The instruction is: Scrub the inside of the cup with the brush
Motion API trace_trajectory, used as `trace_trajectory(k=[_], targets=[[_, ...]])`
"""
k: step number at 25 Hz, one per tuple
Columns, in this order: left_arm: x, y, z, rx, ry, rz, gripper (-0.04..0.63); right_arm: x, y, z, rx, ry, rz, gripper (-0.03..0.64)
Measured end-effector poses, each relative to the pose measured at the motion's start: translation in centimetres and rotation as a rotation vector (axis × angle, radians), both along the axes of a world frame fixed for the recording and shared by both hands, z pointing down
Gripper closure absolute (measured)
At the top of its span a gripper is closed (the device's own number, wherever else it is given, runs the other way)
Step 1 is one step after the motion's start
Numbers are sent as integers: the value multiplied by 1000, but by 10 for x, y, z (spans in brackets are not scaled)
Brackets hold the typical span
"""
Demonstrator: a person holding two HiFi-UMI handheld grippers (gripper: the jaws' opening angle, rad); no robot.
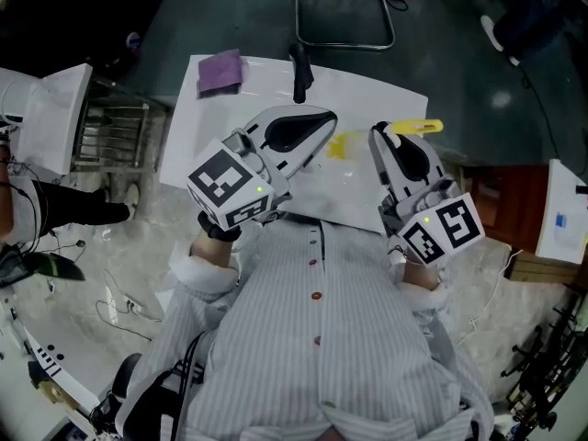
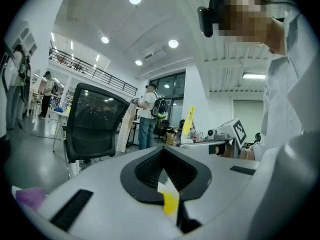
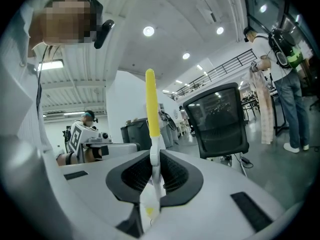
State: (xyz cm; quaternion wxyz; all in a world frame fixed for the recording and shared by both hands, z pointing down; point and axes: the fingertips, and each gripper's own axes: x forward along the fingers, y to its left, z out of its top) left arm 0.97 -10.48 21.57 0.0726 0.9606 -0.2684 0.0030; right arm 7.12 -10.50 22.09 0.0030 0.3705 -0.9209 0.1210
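Note:
Both grippers are raised in front of the person's chest, above the near edge of the white table (image 1: 367, 90). My left gripper (image 1: 323, 123) (image 2: 167, 184) is shut on a thin clear and yellow thing that looks like the wall of the cup (image 1: 336, 146) (image 2: 170, 200). Most of the cup is hidden by the jaws. My right gripper (image 1: 384, 134) (image 3: 152, 176) is shut on the brush (image 3: 151, 104). Its yellow handle (image 1: 418, 127) sticks out past the jaws and its white part sits between the pads. The bristles are not visible.
A purple cloth (image 1: 220, 70) (image 2: 30, 198) and a black object (image 1: 300, 73) lie at the table's far side. An office chair (image 1: 344, 12) (image 2: 95, 126) stands beyond it. A metal rack (image 1: 110, 127) is on the left and a carton (image 1: 560, 214) on the right. People stand in the background.

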Motion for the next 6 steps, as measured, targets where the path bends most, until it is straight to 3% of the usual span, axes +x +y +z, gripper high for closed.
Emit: trace_trajectory(k=[6], targets=[[-4, -10, -13, 71, -40, -12, 588, 2, -2, -2, 9, -2, 14, 558]])
